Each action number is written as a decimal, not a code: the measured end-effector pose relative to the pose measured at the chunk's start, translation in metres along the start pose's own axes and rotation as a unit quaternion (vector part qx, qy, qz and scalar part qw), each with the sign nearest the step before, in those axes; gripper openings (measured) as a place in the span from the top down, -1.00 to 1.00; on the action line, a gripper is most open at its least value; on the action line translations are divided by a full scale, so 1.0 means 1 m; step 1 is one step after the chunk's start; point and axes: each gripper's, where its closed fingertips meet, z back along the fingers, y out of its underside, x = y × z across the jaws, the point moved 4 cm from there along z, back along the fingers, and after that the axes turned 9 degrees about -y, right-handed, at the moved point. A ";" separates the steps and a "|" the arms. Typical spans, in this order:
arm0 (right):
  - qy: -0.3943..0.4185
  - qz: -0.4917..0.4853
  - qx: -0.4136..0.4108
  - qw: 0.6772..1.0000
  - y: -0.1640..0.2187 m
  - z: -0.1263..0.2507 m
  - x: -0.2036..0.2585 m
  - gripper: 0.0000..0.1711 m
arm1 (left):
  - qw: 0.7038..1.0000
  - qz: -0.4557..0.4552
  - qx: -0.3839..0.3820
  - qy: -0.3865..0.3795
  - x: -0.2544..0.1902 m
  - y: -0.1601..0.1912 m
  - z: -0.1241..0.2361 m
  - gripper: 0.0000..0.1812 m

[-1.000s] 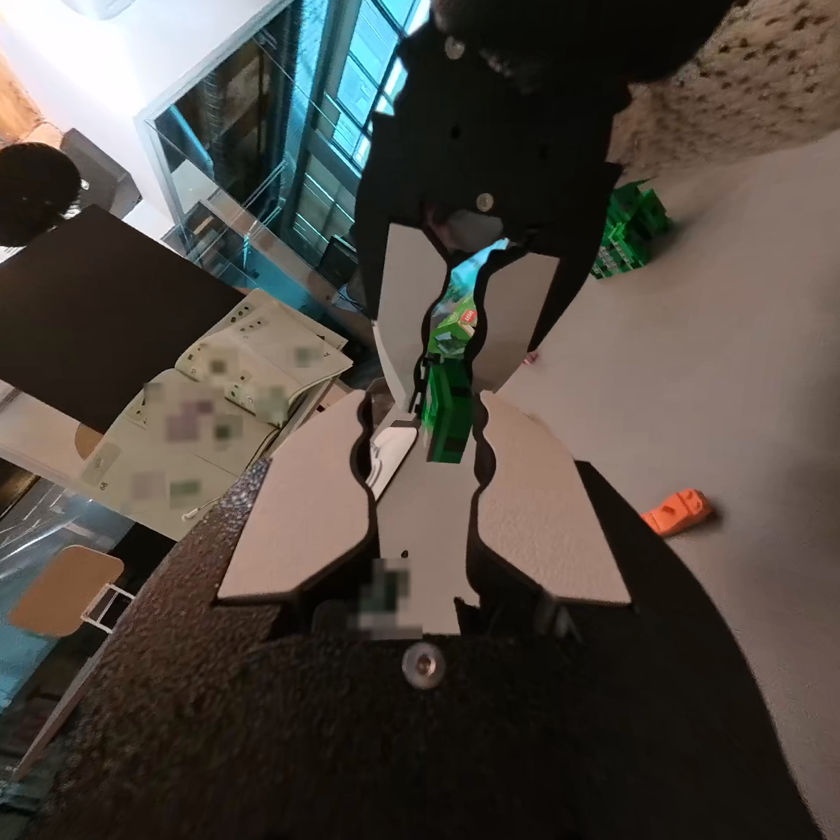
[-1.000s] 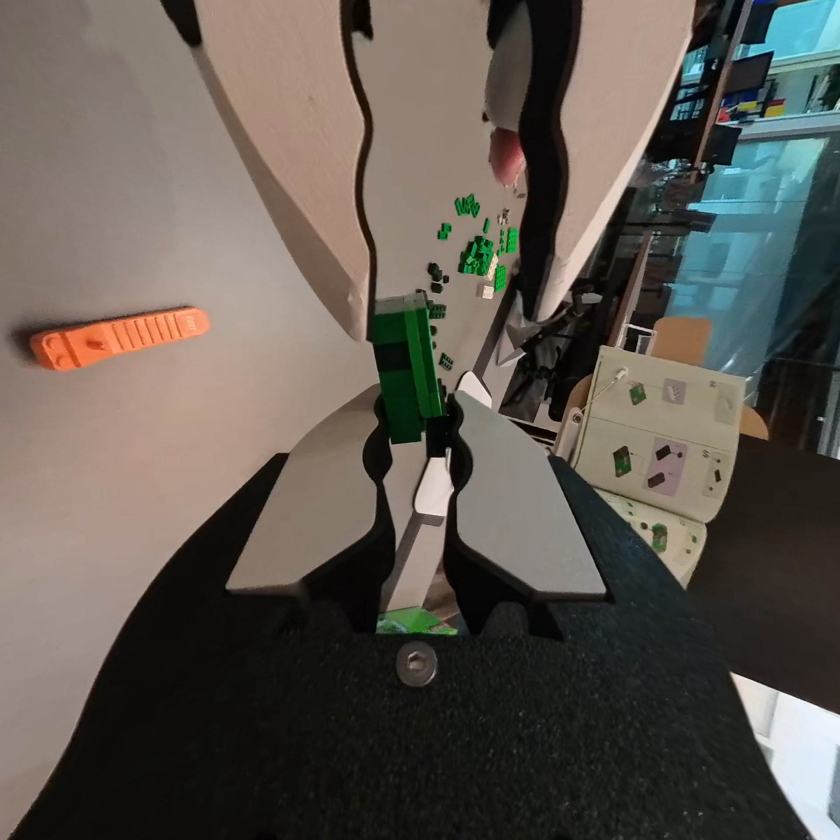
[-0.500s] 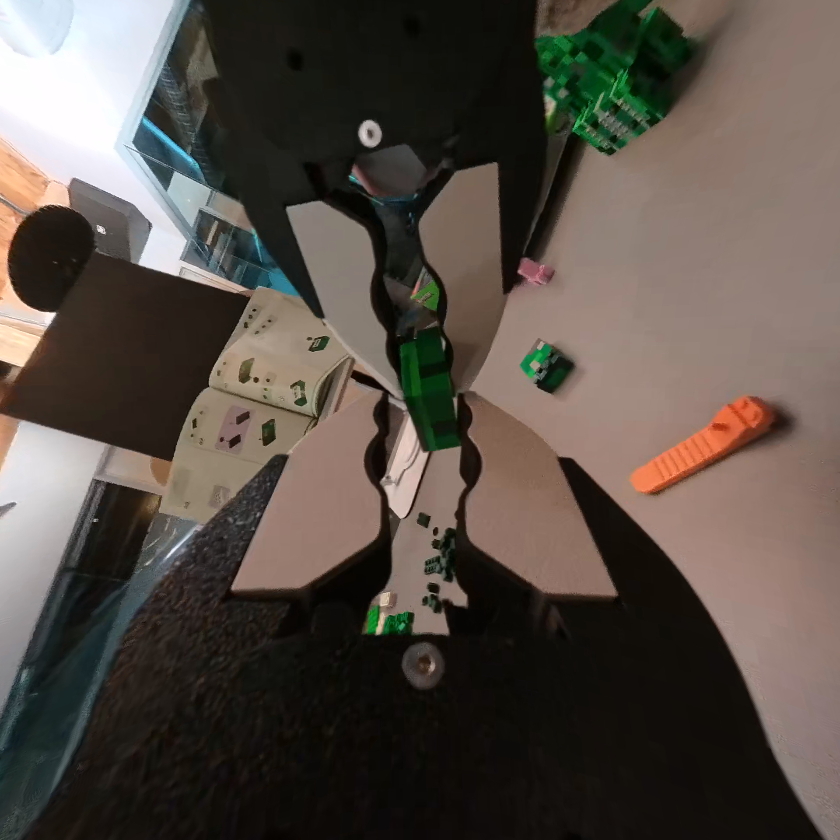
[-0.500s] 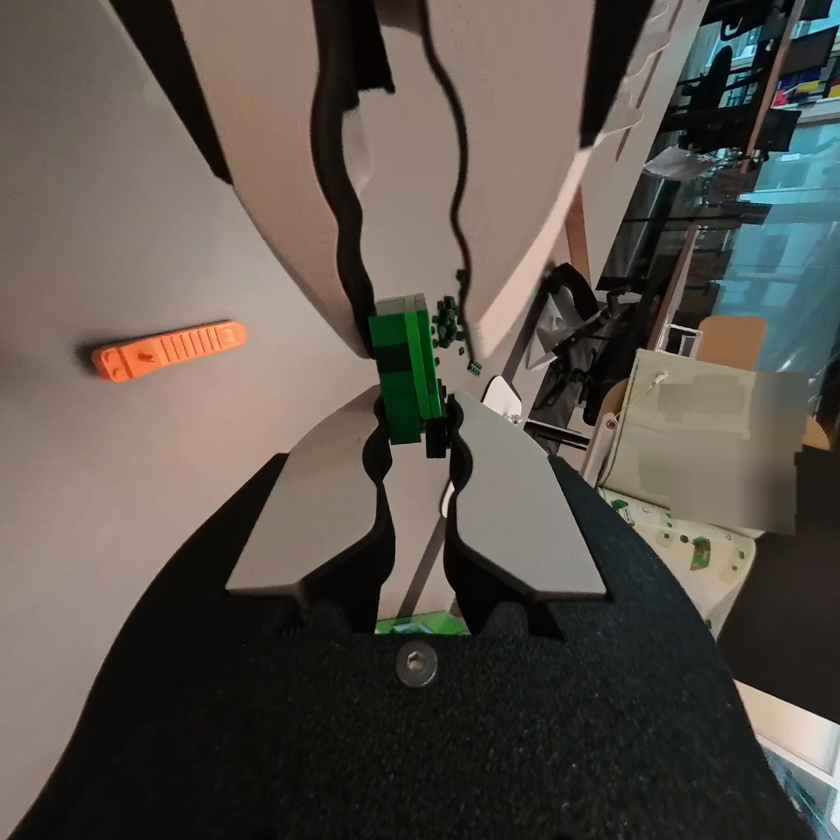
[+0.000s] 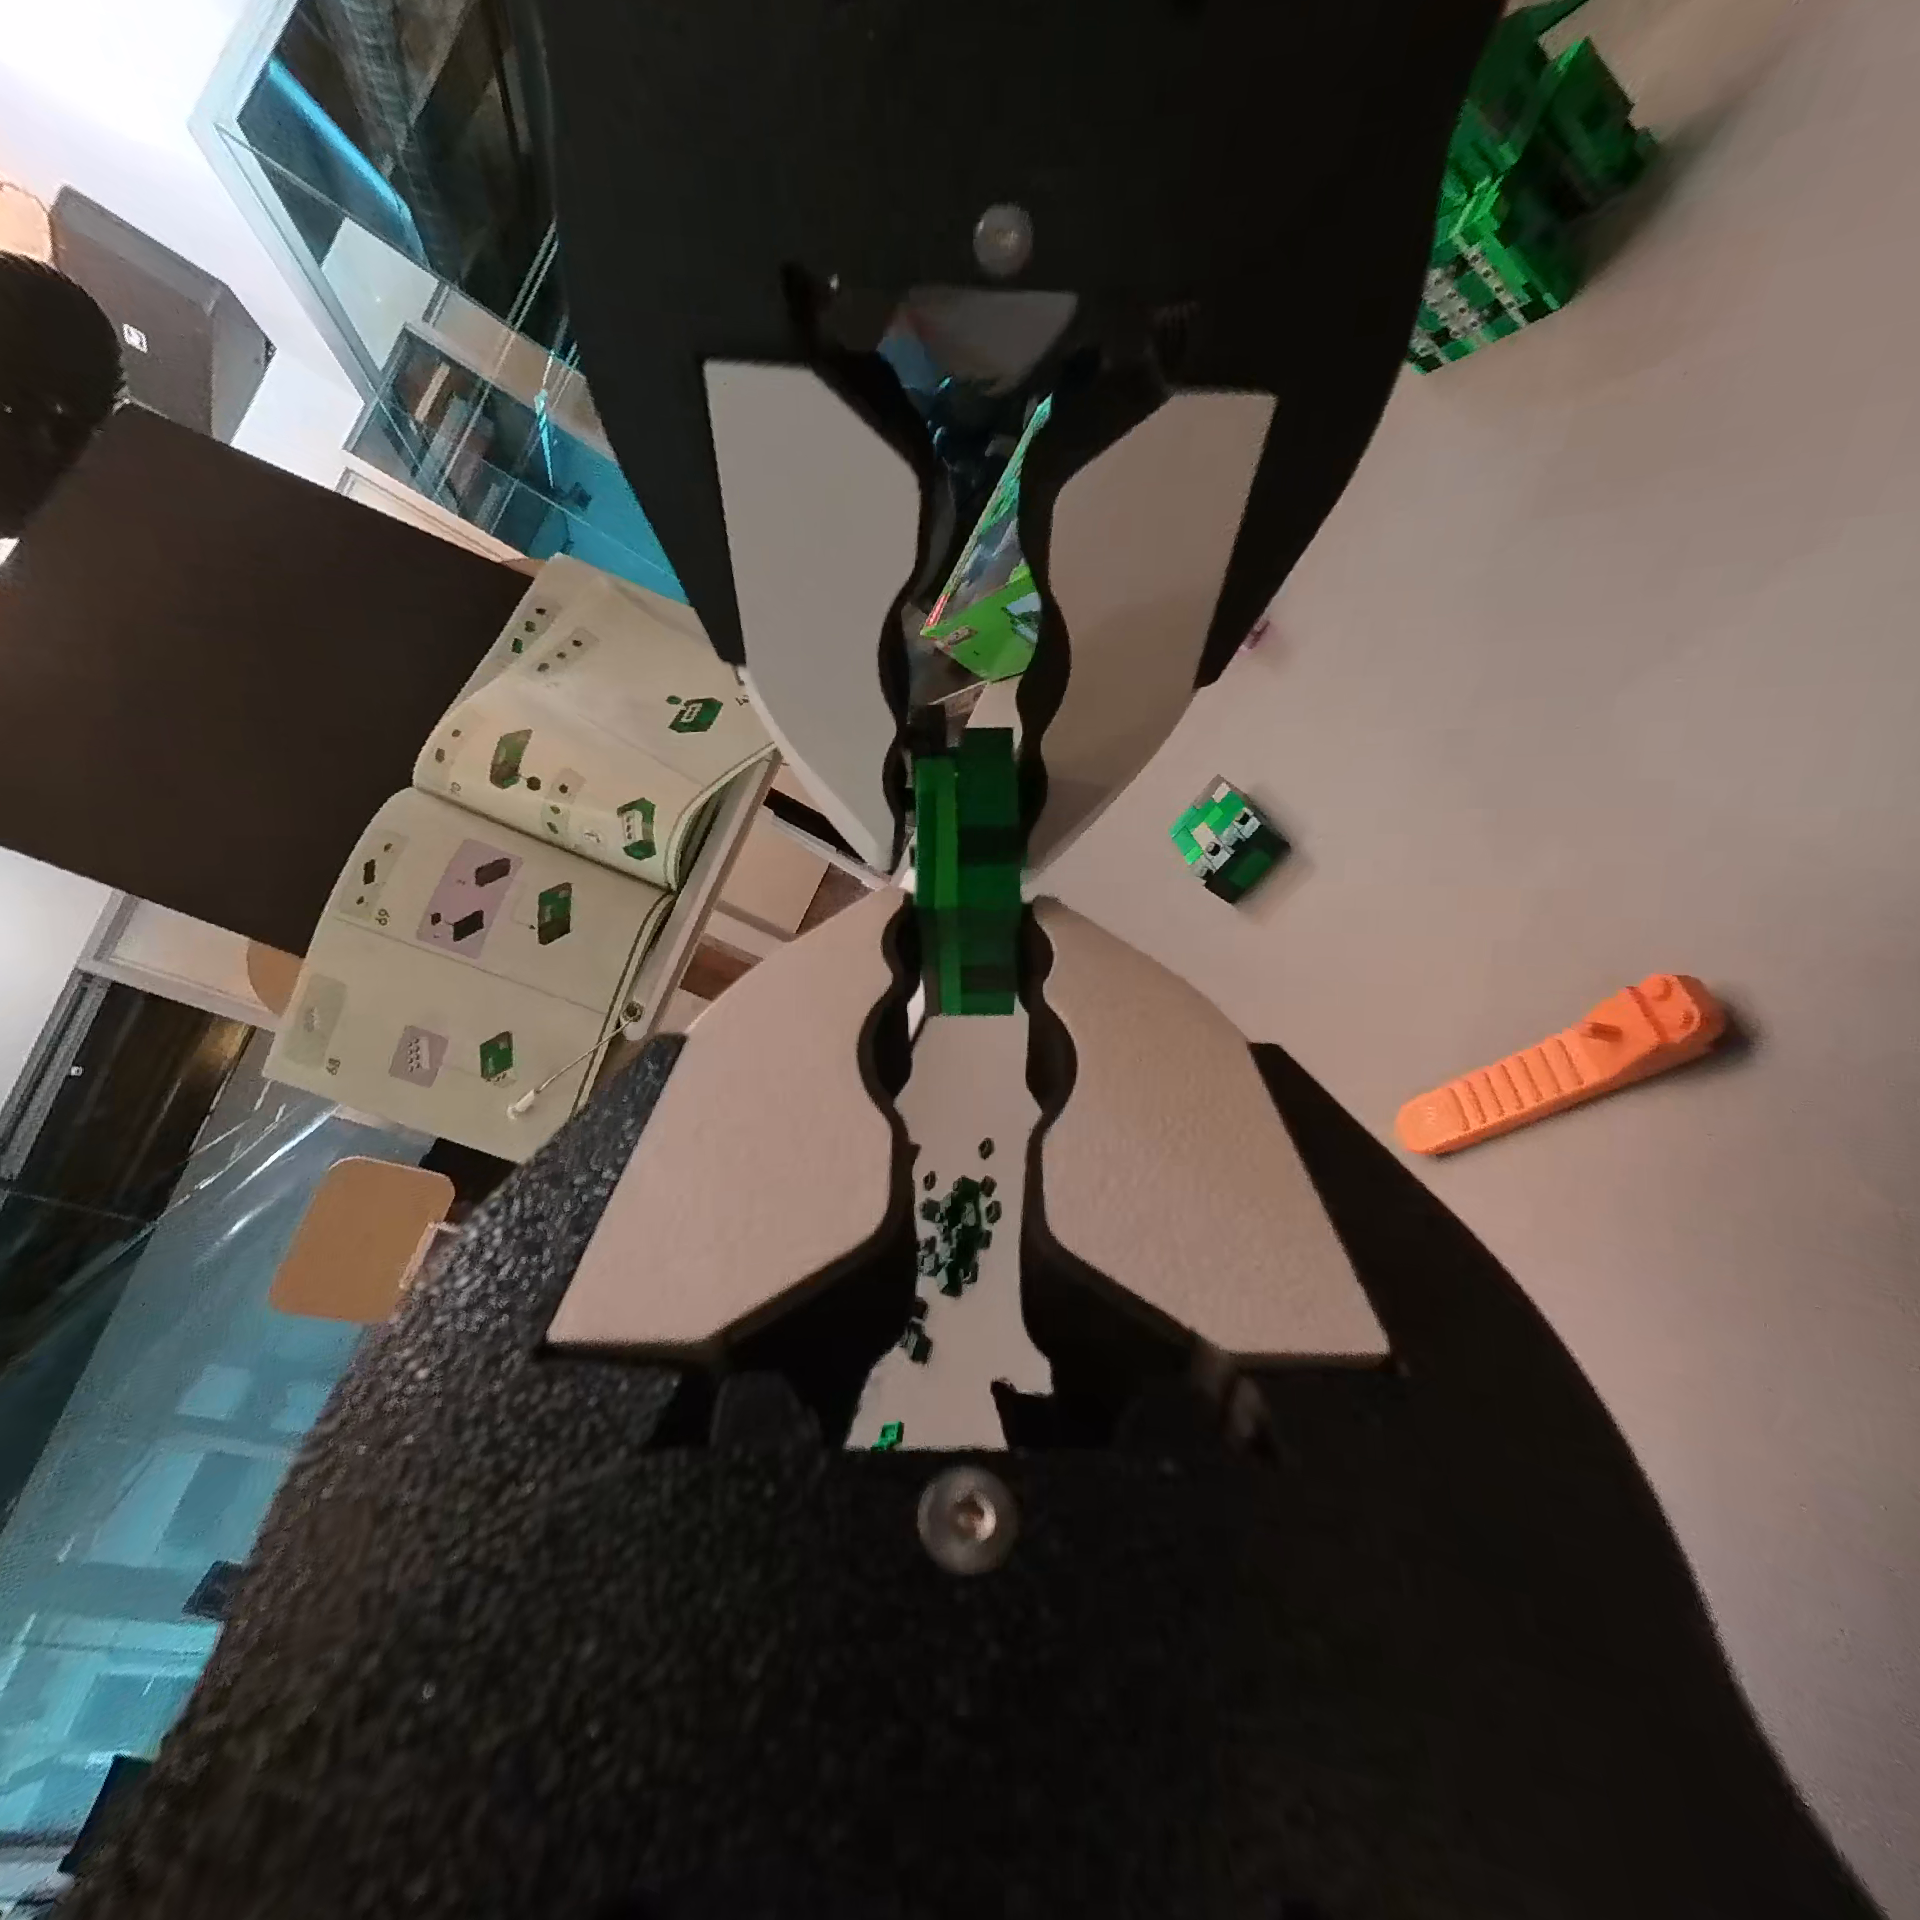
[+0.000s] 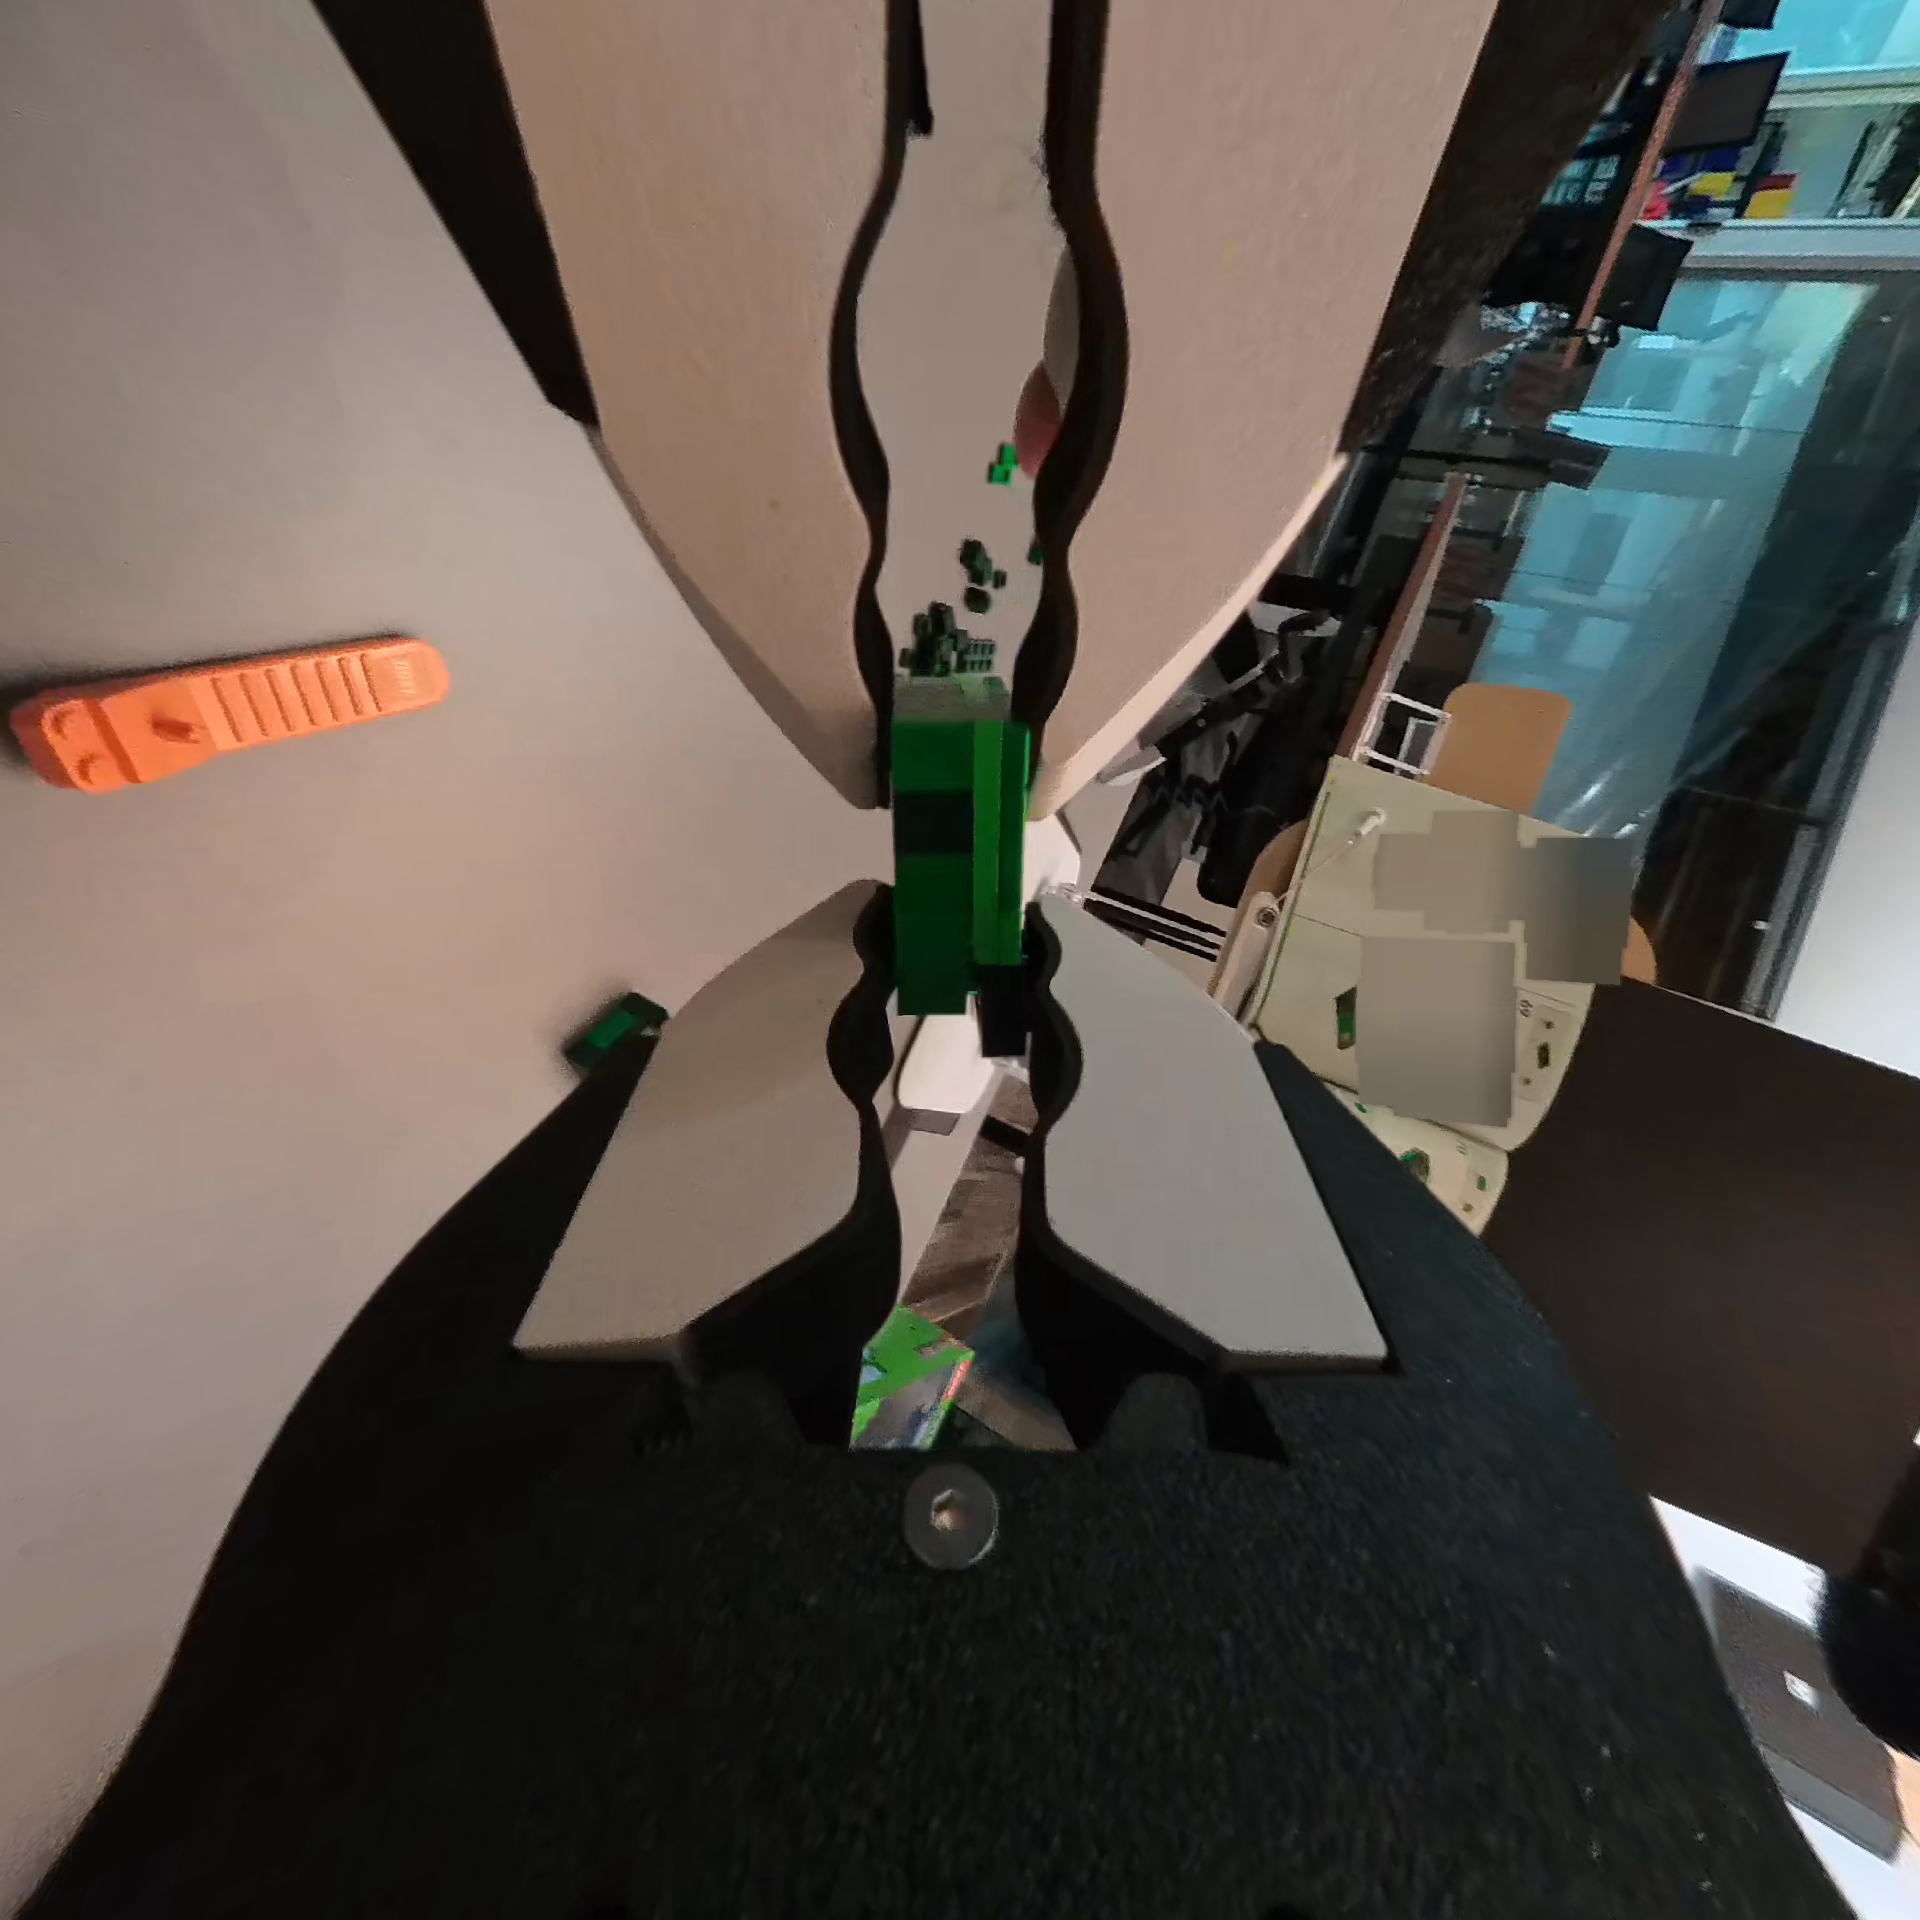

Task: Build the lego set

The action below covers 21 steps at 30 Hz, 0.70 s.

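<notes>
A small green lego assembly (image 5: 966, 883) with darker bands is held in the air between my two grippers, which face each other tip to tip. My left gripper (image 5: 964, 935) is shut on its near end. My right gripper (image 5: 966, 831) comes in from above and is shut on the far end. In the right wrist view the same assembly (image 6: 951, 873) sits in my right gripper (image 6: 954, 920), with the left gripper (image 6: 956, 790) closed on it from above. A small black piece (image 6: 1003, 1013) sticks out at its side.
On the grey table lie an orange brick separator (image 5: 1558, 1060) (image 6: 229, 712), a small green block (image 5: 1231, 836), a large green build (image 5: 1517, 177), several loose dark green pieces (image 5: 956, 1226) (image 6: 951, 644) and a green piece (image 6: 613, 1029). An open instruction booklet (image 5: 540, 852) stands beyond the edge. Only a small space, under 4 cm, lies between the two pairs of fingers. The orange brick separator (image 6: 229, 712) is about 15 centimeters from both grippers' fingertips. It is also in sight in the left wrist view (image 5: 1551, 1055).
Both grippers have turned together with the green assembly between them, and now line up straight. More of the table and the orange separator shows in the left wrist view. Both stay shut on the assembly.
</notes>
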 end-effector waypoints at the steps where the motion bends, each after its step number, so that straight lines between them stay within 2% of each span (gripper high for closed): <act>1: 0.003 0.000 0.002 1.000 0.000 0.000 0.000 0.74 | 1.000 0.001 0.001 -0.001 0.000 0.000 0.000 0.80; 16: 0.063 0.023 0.067 0.995 0.001 -0.004 -0.002 0.75 | 0.999 -0.006 0.030 -0.014 0.000 0.001 -0.002 0.80; 21: 0.022 0.007 0.037 0.999 0.002 -0.009 0.006 0.75 | 1.000 0.010 0.026 0.011 -0.008 0.005 -0.002 0.80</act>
